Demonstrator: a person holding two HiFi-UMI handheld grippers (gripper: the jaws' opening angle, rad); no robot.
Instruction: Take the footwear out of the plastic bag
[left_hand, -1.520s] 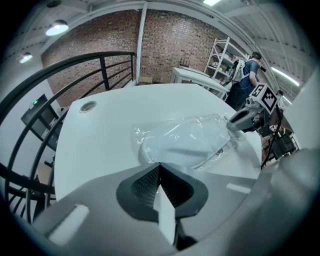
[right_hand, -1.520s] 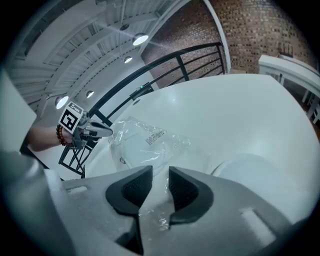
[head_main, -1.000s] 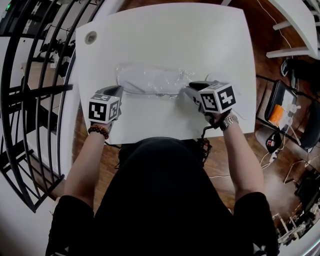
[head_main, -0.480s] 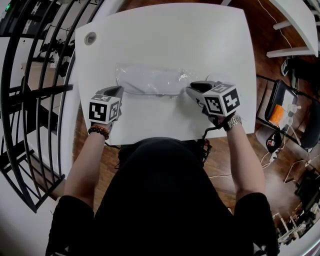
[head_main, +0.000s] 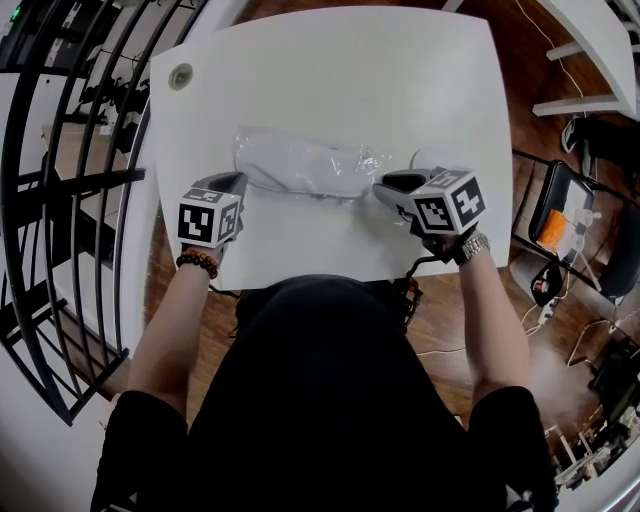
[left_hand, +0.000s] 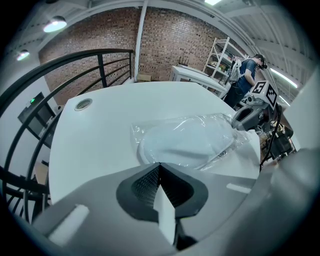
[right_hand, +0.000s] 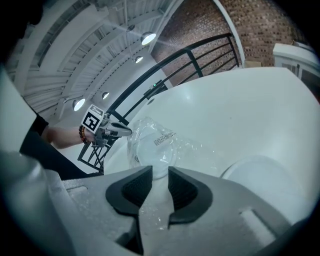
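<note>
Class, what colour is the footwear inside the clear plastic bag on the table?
White. The footwear shows best in the left gripper view.

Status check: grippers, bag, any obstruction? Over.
Left hand-held gripper shut at left end of bag. Right hand-held gripper open, bag plastic between jaws. Footwear inside bag on table. White item beside bag mouth, not blocking.

Plastic bag (head_main: 362, 160) with pale footwear (head_main: 290, 165) inside lies across the middle of the white table (head_main: 320, 60), long axis 9 to 3 o'clock. Your left gripper (head_main: 239, 179) is at its 8 o'clock corner, your right gripper (head_main: 379, 187) at its 4 o'clock end, by the crumpled plastic
</note>
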